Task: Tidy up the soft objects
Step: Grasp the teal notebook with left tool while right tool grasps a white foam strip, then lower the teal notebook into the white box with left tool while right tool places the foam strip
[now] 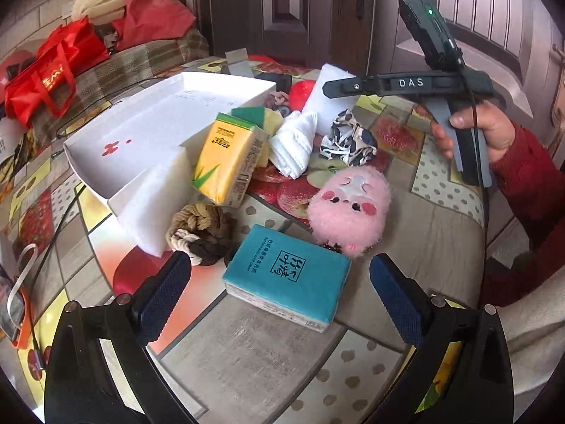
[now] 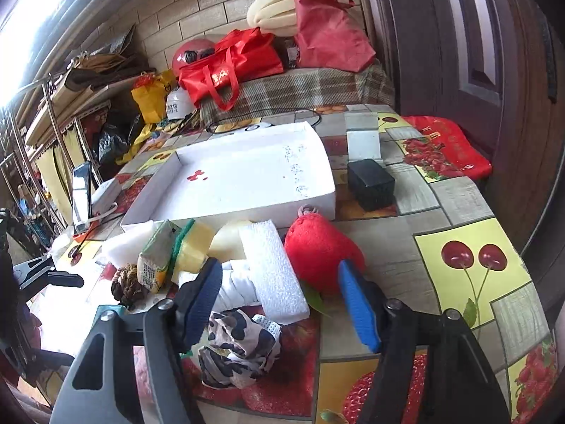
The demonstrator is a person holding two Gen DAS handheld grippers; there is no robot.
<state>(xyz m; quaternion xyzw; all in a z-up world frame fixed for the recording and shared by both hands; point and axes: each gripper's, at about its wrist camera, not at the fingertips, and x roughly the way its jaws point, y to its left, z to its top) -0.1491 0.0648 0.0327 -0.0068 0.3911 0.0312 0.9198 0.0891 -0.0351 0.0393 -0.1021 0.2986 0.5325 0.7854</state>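
Left gripper (image 1: 280, 282) low over the table, blue pads spread wide, nothing between them; just beyond, a teal rectangular tissue pack (image 1: 287, 277) flat on the fruit-patterned oilcloth table (image 1: 247, 353). Right gripper (image 2: 279, 304) also parted, gripping nothing, hanging above a crumpled black-and-white patterned cloth (image 2: 240, 346) and a white textured foam block (image 2: 273, 268), with a red plush fruit (image 2: 317, 251) by its right pad. Held by a hand (image 1: 491, 134) in a red sleeve at the right.

Further out: pink fluffy plush toy (image 1: 348, 208), brown-and-cream braided cloth knot (image 1: 201, 233), yellow tissue pack with green leaf print (image 1: 226, 162), rolled white cloth (image 1: 293, 145), yellow-and-green sponge (image 2: 192, 247), all clustered near the tray's near edge.

Far side: plaid-covered bench (image 2: 300, 84) with red bags, brick-tile wall, dark wooden door at right.

Shelving at far left cut off and cluttered, contents hard to read. Handwriting inside the tray illegible.

Shallow white rectangular tray (image 2: 328, 190) holding no objects, only red marks and scribbles; small black box (image 2: 370, 183) to its right.
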